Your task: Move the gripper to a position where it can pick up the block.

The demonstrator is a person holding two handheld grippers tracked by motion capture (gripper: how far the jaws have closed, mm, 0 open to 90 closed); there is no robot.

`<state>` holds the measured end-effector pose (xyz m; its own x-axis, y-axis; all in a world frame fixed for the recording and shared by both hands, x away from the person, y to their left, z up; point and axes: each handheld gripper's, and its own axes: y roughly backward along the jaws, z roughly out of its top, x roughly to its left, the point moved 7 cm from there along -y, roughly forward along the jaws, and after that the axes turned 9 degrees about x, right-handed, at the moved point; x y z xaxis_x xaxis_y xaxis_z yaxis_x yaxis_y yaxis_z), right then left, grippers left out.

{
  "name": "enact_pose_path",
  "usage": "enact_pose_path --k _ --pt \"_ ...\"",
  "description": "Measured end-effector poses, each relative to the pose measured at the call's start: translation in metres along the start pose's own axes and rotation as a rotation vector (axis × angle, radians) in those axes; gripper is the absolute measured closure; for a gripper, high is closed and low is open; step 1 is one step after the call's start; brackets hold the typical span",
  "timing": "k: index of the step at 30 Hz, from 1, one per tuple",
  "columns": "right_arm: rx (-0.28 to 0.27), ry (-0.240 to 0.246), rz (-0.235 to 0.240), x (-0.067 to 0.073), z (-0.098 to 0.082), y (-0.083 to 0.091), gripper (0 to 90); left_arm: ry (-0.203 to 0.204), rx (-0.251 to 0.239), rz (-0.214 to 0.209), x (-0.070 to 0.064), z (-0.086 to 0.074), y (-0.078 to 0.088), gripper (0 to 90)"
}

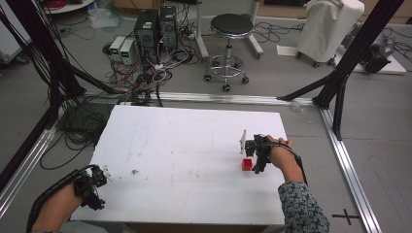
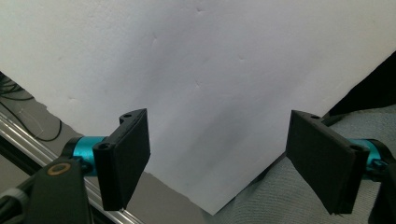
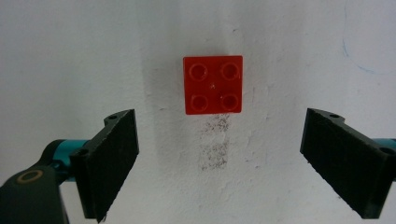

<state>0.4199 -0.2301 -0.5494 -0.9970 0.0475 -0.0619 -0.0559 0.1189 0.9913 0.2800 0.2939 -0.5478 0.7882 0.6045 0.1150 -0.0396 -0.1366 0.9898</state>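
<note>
I look down from the high view on a white table (image 1: 184, 145) with a person's two forearms coming in from the bottom edge. My right gripper (image 1: 256, 154) sits near the right side of the table, held in the person's right hand (image 1: 282, 154). Just beside it, on the tabletop, lies a small red brick (image 1: 247, 164).

In the right gripper view the red brick (image 3: 213, 84) shows its top: a square face with four round studs. It lies flat on the white surface, ahead of the jaws and roughly centred between them. The right gripper (image 3: 219, 163) has its two black jaws spread wide apart, with nothing between them and neither pad touching the brick. A faint dark smudge (image 3: 215, 144) marks the table just below the brick.

My left gripper (image 1: 92, 187) is at the near left corner of the table, well apart from the brick. In the left gripper view, the left gripper (image 2: 217, 161) also has its jaws released and wide, empty, above the table's corner, with a grey fabric (image 2: 289, 200) showing past the table edge.
</note>
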Motion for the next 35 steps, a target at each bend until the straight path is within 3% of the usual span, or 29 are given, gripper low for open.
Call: enact_pose_path --k 15,22,35 --pt "0.002 0.022 0.028 -0.002 0.015 -0.019 10.7 0.002 -0.005 -0.002 0.000 -0.001 0.000 22.2" --pt "0.032 0.035 0.045 -0.001 0.019 -0.029 10.7 -0.004 -0.002 -0.003 0.000 -0.001 0.000 22.2" --pt "0.036 0.022 0.051 0.000 0.017 -0.030 10.7 0.001 -0.011 -0.008 0.000 0.000 0.000 22.2"
